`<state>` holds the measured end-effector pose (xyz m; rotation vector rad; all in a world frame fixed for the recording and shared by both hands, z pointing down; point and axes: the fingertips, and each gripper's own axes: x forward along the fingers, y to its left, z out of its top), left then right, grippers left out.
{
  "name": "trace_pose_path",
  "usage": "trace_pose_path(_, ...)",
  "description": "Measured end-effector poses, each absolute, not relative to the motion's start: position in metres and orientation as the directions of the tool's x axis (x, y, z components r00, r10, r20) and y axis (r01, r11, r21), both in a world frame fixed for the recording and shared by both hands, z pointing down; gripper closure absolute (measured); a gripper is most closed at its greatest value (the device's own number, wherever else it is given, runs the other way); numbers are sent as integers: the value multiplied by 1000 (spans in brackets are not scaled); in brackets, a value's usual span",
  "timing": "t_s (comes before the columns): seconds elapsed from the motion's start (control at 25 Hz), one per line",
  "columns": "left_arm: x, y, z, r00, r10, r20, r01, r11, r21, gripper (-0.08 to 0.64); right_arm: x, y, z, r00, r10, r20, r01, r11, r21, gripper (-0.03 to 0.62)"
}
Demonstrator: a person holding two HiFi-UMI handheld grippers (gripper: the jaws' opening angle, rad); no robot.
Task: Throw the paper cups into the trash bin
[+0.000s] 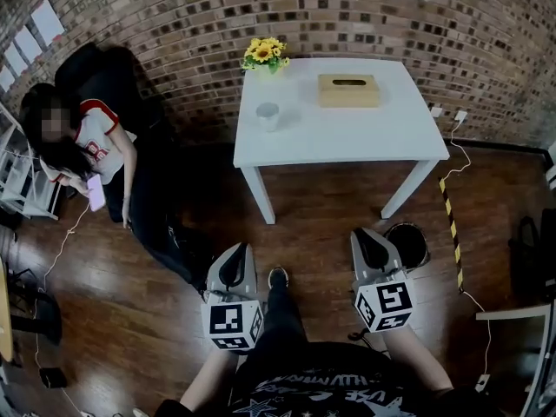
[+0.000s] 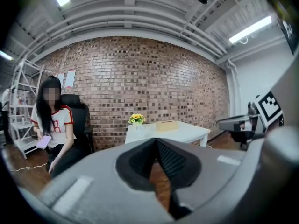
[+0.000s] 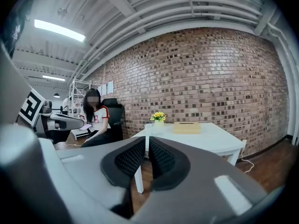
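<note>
White paper cup (image 1: 268,115) stands near the left edge of the table (image 1: 347,137); the black trash bin (image 1: 408,243) sits on the floor (image 1: 130,302) by the table's front right leg; my left gripper (image 1: 236,254) and right gripper (image 1: 372,241) both have their fingers pressed together on nothing.

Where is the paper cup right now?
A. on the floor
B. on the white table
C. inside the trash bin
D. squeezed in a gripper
B: the paper cup stands on the white table, near the yellow flowers, not in the trash bin on the floor.
</note>
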<state>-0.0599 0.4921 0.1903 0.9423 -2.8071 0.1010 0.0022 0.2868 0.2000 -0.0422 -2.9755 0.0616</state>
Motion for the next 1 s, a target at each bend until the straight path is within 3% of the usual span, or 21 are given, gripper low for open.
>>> trace_pose_path(0.24,-191,490,184,-775,-606,177,-613,790,17,555,-121,299,179,-997,59,45,55,996,-68,565)
trace_pose_path(0.56,-309,480,181,-701,-686,192,-699,715,2,555,-247,313,194,-993,45,109,39,997,-60,563)
trace_pose_path(1.0,-375,463,213,-687,-682,252,-691,720,65,555,-330,326,247,-957,92,276,89,996,-21,418)
